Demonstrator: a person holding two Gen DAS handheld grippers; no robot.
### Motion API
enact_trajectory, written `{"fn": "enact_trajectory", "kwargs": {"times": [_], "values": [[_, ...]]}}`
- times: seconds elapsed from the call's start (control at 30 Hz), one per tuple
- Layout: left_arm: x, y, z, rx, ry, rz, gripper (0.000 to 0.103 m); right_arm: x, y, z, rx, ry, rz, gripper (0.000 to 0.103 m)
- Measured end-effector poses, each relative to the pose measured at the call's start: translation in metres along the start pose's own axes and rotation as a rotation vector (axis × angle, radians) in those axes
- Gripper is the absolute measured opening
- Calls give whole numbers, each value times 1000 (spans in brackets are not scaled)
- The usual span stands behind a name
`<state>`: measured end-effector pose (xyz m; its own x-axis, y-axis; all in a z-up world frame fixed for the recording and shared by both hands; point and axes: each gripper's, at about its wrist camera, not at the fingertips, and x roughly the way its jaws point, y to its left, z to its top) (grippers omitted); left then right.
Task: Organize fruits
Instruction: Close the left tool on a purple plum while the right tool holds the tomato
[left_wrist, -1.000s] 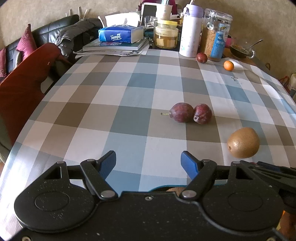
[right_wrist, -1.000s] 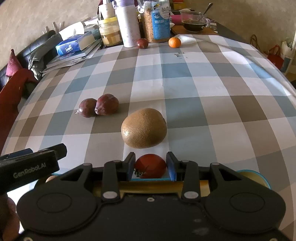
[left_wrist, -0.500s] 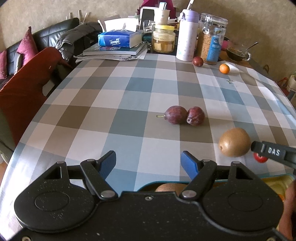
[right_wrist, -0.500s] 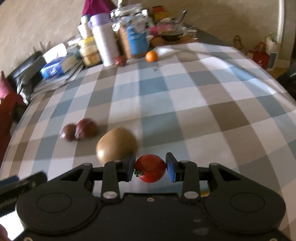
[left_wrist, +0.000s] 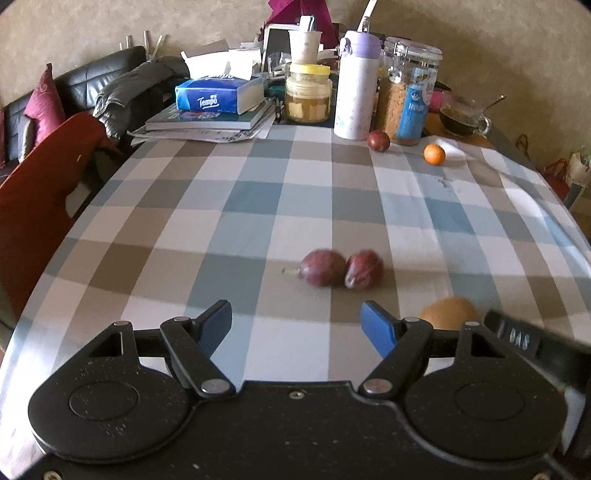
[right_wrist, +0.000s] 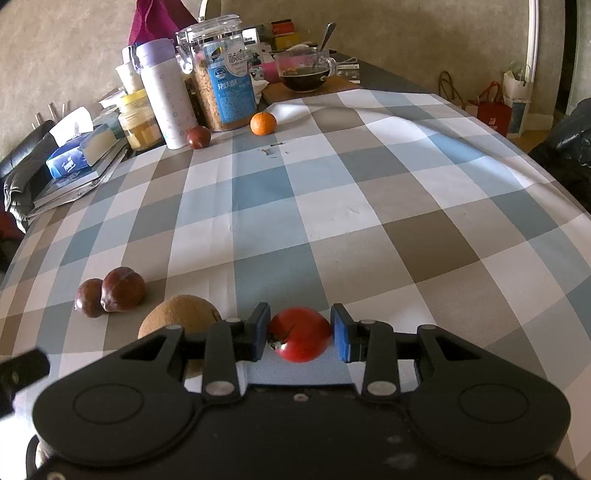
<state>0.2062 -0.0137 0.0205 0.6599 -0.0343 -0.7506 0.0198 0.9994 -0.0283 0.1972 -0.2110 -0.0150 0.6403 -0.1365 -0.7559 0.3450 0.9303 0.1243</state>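
Observation:
My right gripper is shut on a small red tomato, held just above the checked tablecloth. A brown kiwi lies to its left, partly behind the gripper's body. Two dark plums lie side by side farther left. My left gripper stands open with nothing between its blue pads; the two plums lie a little ahead of it and the kiwi is to its right. A third plum and a small orange sit at the far end.
The table's far end holds a tissue box on books, a yellow-lidded jar, a white bottle, a cereal canister and a glass bowl. A red chair stands at the left edge.
The right gripper with the tomato has swung to the right, so the kiwi now lies to its left. The left gripper drew back; the plums look farther off.

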Motion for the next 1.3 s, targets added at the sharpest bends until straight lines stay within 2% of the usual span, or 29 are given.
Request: {"fn": "enact_trajectory", "kwargs": {"times": [0.1, 0.4, 0.57, 0.83, 1.0, 1.1, 1.3], "values": [[8, -9, 8, -5, -6, 13, 78, -1, -3, 0, 16, 5, 7, 37], [35, -33, 26, 7, 17, -24, 78, 0, -11, 2, 73, 30, 45, 37], [44, -42, 32, -29, -17, -51, 78, 1, -13, 3, 84, 35, 52, 37], [53, -54, 31, 7, -63, -32, 78, 0, -8, 0, 54, 28, 39, 38], [62, -53, 27, 11, -40, -45, 78, 1, -5, -1, 28, 39, 33, 38], [63, -56, 25, 42, -56, -13, 77, 1, -4, -2, 22, 37, 30, 39], [61, -58, 23, 67, -57, -25, 75, 1, -3, -2, 16, 40, 28, 39]]}}
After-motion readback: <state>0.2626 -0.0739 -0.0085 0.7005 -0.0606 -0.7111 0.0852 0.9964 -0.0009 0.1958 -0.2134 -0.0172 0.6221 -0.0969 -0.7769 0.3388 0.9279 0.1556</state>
